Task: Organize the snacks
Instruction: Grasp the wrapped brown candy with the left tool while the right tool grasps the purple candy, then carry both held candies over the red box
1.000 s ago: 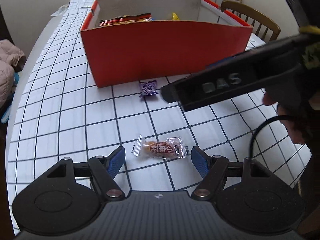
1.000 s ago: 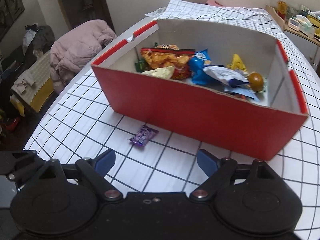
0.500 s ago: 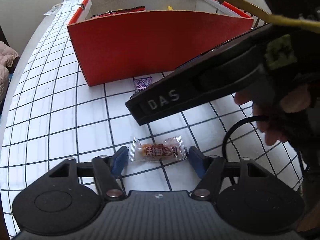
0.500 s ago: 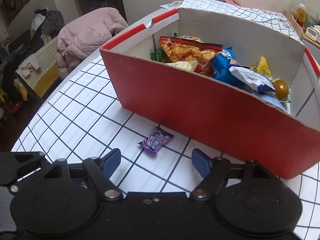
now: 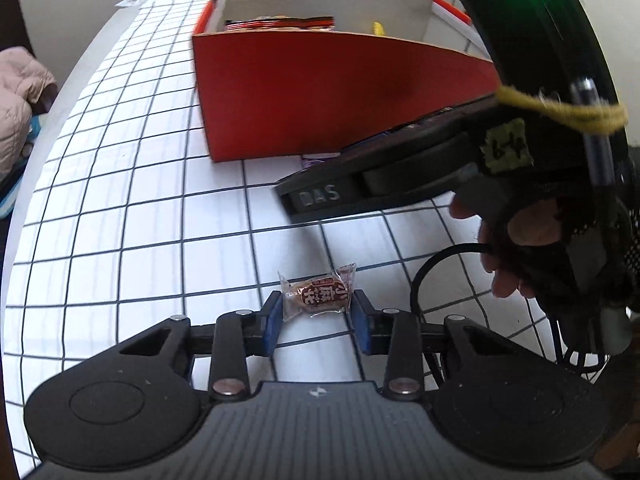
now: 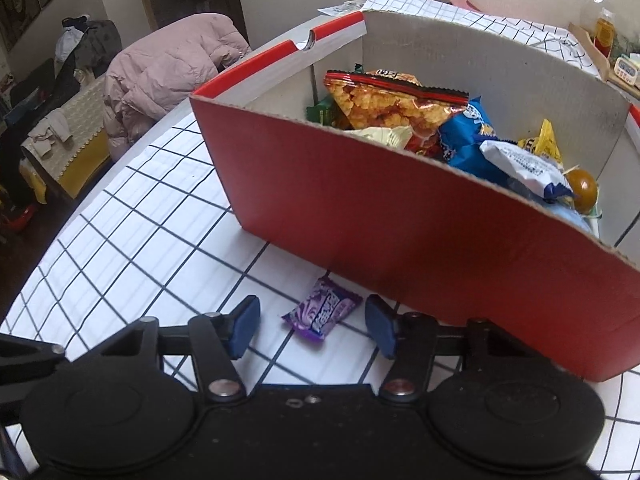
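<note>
A clear-wrapped brown candy [image 5: 318, 294] lies on the checked tablecloth between the blue pads of my left gripper [image 5: 316, 320]; the jaws have narrowed to the wrapper's ends. A purple candy packet [image 6: 322, 314] lies just in front of the red box [image 6: 400, 208], between the open fingers of my right gripper [image 6: 312, 326], not gripped. In the left wrist view only a sliver of the purple packet [image 5: 316, 157] shows behind the right gripper's body [image 5: 384, 184]. The red box [image 5: 320, 92] holds several snack bags.
The person's gloved right hand and cable [image 5: 552, 248] are at the right of the left wrist view. The table edge [image 6: 100, 188] curves at left, with a pink jacket [image 6: 168, 76] on a chair beyond. A shelf with bottles [image 6: 604, 36] stands at the far right.
My left gripper lowered over the brown candy and its jaws closed in to the wrapper. My right gripper moved forward and down until the purple packet sits between its fingers.
</note>
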### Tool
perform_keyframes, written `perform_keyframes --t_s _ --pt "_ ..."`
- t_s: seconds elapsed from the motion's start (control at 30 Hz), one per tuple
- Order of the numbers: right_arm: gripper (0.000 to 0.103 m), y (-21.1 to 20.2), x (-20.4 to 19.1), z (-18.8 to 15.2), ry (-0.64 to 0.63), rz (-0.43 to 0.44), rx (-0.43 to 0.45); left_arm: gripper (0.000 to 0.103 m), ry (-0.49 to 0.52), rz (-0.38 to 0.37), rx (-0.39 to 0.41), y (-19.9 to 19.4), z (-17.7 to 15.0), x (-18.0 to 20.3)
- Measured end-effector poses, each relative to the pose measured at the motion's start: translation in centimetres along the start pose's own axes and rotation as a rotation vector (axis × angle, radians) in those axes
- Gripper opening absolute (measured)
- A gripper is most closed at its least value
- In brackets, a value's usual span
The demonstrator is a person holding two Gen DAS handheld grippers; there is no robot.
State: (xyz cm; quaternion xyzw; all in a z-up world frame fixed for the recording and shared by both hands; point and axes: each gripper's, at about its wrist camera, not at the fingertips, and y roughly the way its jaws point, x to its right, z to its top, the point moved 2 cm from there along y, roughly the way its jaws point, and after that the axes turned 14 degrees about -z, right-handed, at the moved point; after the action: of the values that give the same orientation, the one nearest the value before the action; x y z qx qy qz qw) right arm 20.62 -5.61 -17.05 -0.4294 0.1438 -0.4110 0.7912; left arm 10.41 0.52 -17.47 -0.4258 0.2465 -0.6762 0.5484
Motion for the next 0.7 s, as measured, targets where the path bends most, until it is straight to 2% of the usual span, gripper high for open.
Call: perform_keyframes --t_s 0.03,0.1,0.2,0.47,0.7 --pt "0.046 0.0 -0.1 0.0 -0.009 -0.017 0.004 0.035 -0.012 0.002 0.003 -0.2 0.0 -0.3" --pt "0.034 -0.1 -0.5 -0.2 -0.040 -0.053 0.017 0.035 -0.033 0.008 0.009 -0.3 0.0 -0.8" --pt "0.025 -0.4 -0.5 -0.6 -0.052 -0.054 0.026 0.035 -0.049 0.019 0.018 -0.7 0.0 -1.4" --pt "0.024 -1.8 0.7 -1.8 -0.011 -0.065 0.012 0.035 -0.077 0.041 0.032 -1.6 0.1 -2.1" --pt "0.024 -5.3 2.3 -2.8 0.059 -0.074 0.032 0.035 -0.091 0.033 0.053 -3.2 0.6 -1.8"
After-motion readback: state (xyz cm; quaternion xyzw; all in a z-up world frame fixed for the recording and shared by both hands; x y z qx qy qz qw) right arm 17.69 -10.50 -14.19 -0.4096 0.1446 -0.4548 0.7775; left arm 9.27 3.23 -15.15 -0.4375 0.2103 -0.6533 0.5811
